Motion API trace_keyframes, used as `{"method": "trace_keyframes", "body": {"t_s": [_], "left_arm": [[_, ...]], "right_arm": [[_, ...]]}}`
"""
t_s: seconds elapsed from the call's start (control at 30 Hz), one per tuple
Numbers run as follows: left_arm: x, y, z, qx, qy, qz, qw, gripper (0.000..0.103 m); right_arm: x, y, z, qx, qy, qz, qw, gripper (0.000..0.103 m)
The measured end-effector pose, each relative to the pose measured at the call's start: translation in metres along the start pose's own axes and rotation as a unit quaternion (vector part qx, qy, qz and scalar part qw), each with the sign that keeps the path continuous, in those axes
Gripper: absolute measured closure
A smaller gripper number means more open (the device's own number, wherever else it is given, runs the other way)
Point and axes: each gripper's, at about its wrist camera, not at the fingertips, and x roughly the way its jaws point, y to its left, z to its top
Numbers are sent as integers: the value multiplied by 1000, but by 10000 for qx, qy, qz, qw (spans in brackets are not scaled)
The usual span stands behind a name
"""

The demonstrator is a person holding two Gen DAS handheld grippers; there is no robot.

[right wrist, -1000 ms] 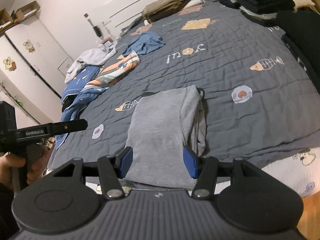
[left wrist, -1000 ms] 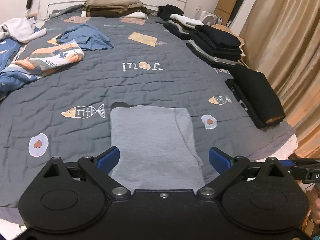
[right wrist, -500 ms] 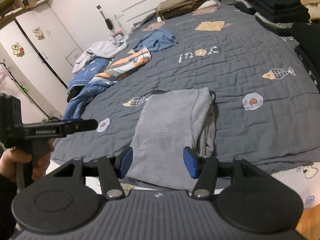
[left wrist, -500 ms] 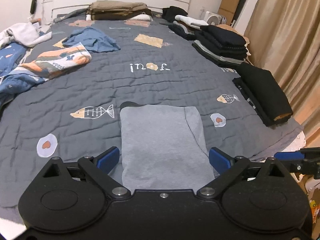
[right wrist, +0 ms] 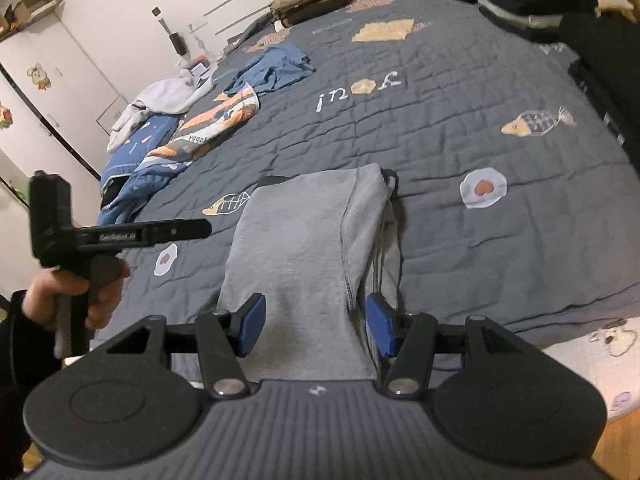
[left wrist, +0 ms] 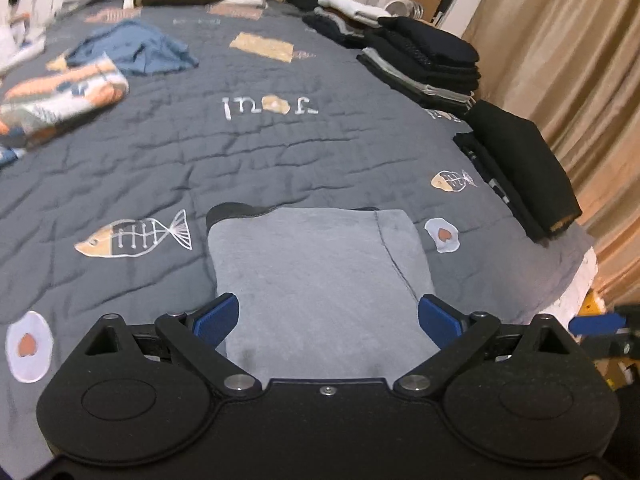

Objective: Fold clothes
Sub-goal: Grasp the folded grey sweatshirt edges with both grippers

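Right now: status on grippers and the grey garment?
Left gripper open, right gripper open, both empty. Grey garment folded flat on the bed. Nothing in the way.

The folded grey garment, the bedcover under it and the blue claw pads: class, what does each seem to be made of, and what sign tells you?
Folded grey garment: soft matte knit, probably cotton jersey; heathered surface, stitched seam.
Bedcover: dark grey quilted fabric, matte; puckered stitch lines, fish and egg motifs that may be printed or sewn on.
Pads of the right claw: smooth blue, likely plastic or rubber; which one is unclear.
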Motion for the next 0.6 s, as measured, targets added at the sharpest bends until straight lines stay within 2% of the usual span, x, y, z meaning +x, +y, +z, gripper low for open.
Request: {"method": "trace_keyframes", "body": {"t_s": [0.17, 0.37, 0.6], "left_arm": [[26, 27, 10, -51, 172, -148, 9997, 7], [58, 60, 12, -206, 413, -322, 9984, 8], [86, 94, 10, -724, 362, -803, 9935, 11]], "right_arm": [[24, -26, -4, 280, 218, 46, 9994, 48], [50, -56, -23, 828, 361, 441, 9949, 48], [94, -81, -39, 1109, 831, 971, 9856, 48]]}}
